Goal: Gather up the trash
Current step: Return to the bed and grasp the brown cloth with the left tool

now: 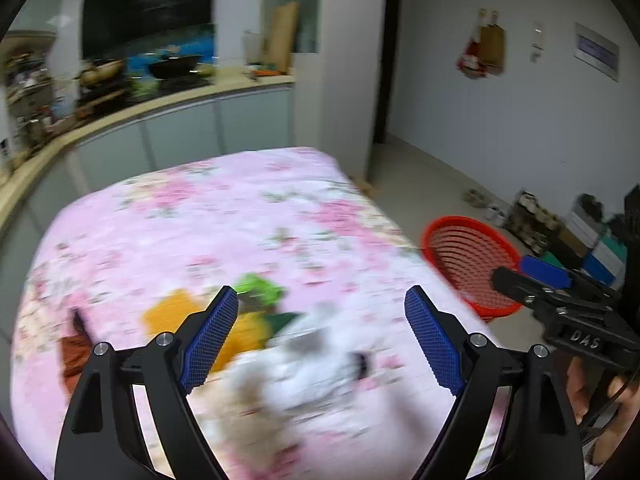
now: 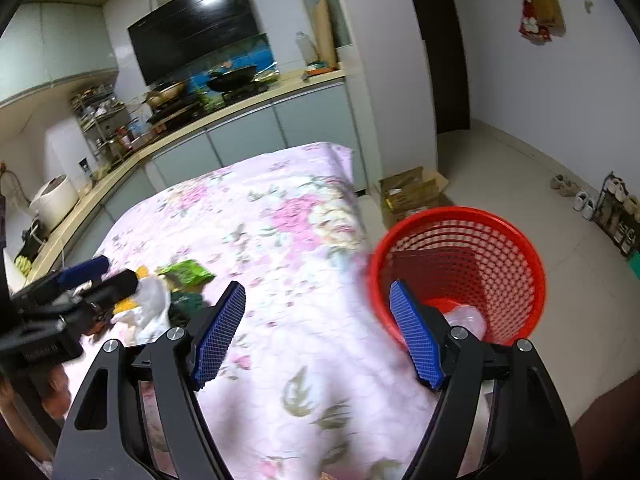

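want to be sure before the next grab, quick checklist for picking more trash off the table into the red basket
1. Left gripper fingers apart, nothing between them: ok.
2. Right gripper fingers apart, nothing held: ok.
3. Trash left on the floral cloth: green wrapper, white crumpled plastic, yellow piece: ok.
4. Red basket upright on the floor beside the table, mouth unobstructed: ok.
5. Basket has room, a few items inside: ok.
6. Exact shape of the pile: cannot tell, left view blurred.

Blurred wrappers (image 1: 256, 312) on cloth, red basket (image 2: 500, 248) (floor)
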A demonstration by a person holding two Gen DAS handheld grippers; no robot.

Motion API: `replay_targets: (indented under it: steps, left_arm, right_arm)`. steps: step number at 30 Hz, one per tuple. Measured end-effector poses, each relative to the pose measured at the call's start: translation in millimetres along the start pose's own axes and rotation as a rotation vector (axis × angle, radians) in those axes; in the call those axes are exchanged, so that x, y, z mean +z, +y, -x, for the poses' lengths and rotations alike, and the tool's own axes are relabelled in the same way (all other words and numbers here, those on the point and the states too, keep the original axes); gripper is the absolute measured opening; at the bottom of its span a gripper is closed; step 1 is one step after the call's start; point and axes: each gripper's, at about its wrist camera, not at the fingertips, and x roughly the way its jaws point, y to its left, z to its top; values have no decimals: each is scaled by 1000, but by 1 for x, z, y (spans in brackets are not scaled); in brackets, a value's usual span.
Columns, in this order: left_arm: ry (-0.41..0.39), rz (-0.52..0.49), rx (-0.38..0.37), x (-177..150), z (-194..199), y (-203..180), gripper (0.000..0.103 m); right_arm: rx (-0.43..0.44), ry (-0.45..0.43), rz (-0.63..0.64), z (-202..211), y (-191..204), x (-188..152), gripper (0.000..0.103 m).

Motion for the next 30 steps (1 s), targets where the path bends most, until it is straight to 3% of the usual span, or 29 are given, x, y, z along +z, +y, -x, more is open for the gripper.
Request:
replay_targets:
  steps: [10, 15, 18, 25, 30]
  left_arm:
    - [9, 150, 286, -36, 27, 132, 89]
    - [25, 209, 301, -54, 31, 169, 90]
    - [39, 243, 256, -66, 32, 182, 91]
    - [98, 290, 259, -84, 8, 195, 91]
    - [100, 283, 234, -76, -8, 201, 91]
  right_arm:
    - [4, 26, -6, 6, 25, -24, 77]
    - [19, 31, -2, 11, 34, -31, 78]
    - [30, 32, 20, 12, 40, -33, 78]
    - [50, 68, 61, 0, 50, -35, 78]
    - [48, 94, 54, -14, 51, -30, 78]
